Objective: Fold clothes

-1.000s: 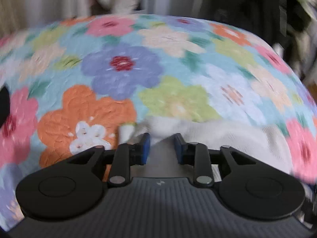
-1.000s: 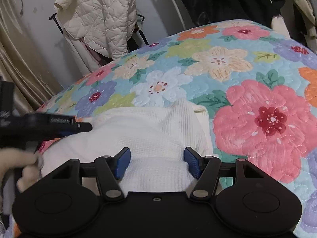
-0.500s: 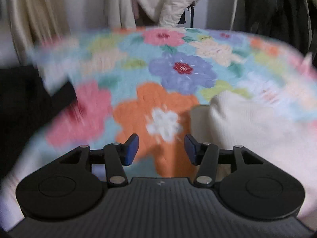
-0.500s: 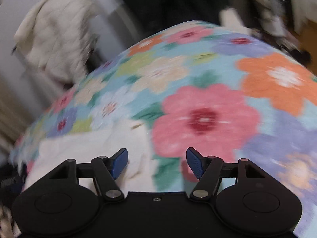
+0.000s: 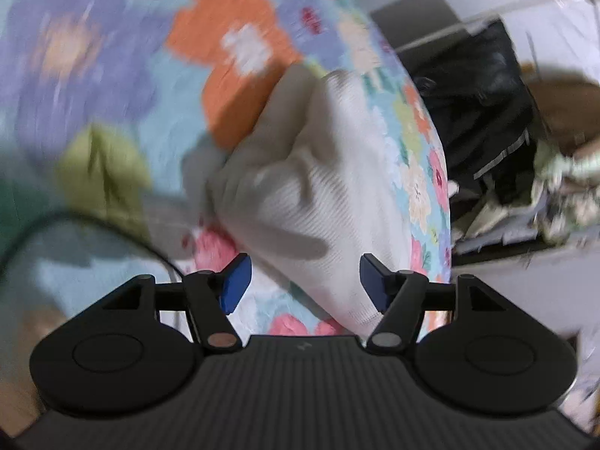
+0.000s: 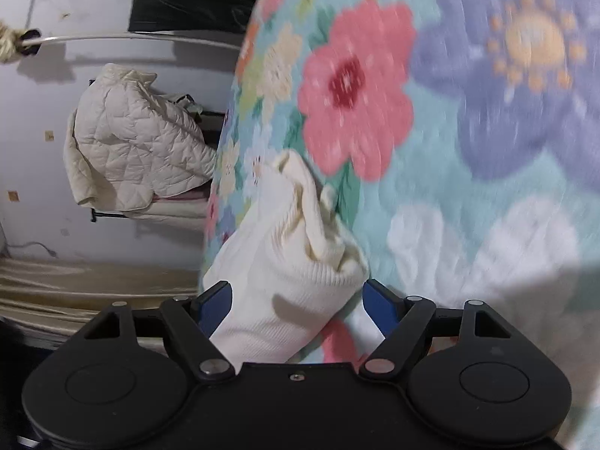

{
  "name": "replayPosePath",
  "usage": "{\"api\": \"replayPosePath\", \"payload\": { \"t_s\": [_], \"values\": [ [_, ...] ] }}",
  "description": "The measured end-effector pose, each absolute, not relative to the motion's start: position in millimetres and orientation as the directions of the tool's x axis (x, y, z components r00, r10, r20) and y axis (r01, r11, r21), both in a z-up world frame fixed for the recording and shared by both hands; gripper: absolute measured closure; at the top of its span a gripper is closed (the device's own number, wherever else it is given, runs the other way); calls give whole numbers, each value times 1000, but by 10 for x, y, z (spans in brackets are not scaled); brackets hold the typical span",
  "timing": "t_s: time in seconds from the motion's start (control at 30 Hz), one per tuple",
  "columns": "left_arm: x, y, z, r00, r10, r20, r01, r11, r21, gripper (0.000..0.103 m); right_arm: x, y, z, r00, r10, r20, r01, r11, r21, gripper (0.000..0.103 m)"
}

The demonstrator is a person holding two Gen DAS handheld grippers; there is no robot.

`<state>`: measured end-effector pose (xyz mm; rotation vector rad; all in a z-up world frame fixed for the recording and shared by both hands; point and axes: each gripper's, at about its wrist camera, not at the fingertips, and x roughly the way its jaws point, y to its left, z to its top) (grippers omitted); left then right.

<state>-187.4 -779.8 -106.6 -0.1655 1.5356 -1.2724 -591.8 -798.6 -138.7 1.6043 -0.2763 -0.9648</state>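
While both views are smeared by motion, the main things read well enough. Ahead of the left gripper [image 5: 303,275], whose blue pads stand wide apart on nothing, the white knit [image 5: 318,202] lies bunched on the floral quilt [image 5: 112,75]. Its near end runs down between the open fingers toward the gripper body; whether cloth touches either pad I cannot tell. Off to that gripper's right, past the quilt's edge, sit dark clothes [image 5: 483,112] and a muddle of other fabric, too blurred to sort out.

From the right gripper [image 6: 296,298], the same knit [image 6: 285,281] fills the gap between its spread pads, a rumpled cream hem [image 6: 318,225] heaped just beyond the fingertips. Nothing is clamped there either. To its left, beyond the quilt [image 6: 487,150], a quilted cream jacket [image 6: 131,142] hangs on a rack against the wall.

Risks, as I judge them: the garment is wadded, not flat, so closing either gripper now could pinch several layers at once and lock in a crooked fold. A grab on the loose hem alone could stretch the knit or drag the whole bundle across the quilt. A pad that dips too low could catch the quilt along with the knit.
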Motion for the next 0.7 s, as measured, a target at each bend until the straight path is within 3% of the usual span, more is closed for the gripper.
{"api": "replayPosePath", "payload": {
  "t_s": [0.07, 0.2, 0.47, 0.57, 0.6, 0.7],
  "values": [
    [-1915, -7826, -1188, -397, -675, -621, 439, 454, -775, 39, -5868, -8003, -1463, 629, -647, -431, 298, -311, 902, 22],
    [-2004, -7898, -1336, -355, -689, -633, 381, 512, -770, 22, -5787, -8125, -1644, 617, -646, -450, 257, -375, 891, 22],
    [-2116, -8031, -1332, -282, -711, -645, 370, 540, -756, 8, -5559, -8458, -1754, 610, -701, -369, 184, -327, 927, 22],
    [-2129, -8051, -1324, -246, -739, -627, 397, 513, -761, 10, -5537, -8616, -1751, 613, -714, -337, 195, -277, 941, 22],
    [-2166, -8061, -1289, -220, -751, -623, 456, 485, -746, 15, -5483, -8678, -1723, 615, -703, -356, 254, -250, 934, 24],
    [-2293, -8093, -1208, -165, -766, -621, 588, 429, -685, 24, -5368, -8794, -1655, 622, -683, -382, 365, -179, 914, 45]
  ]
}}
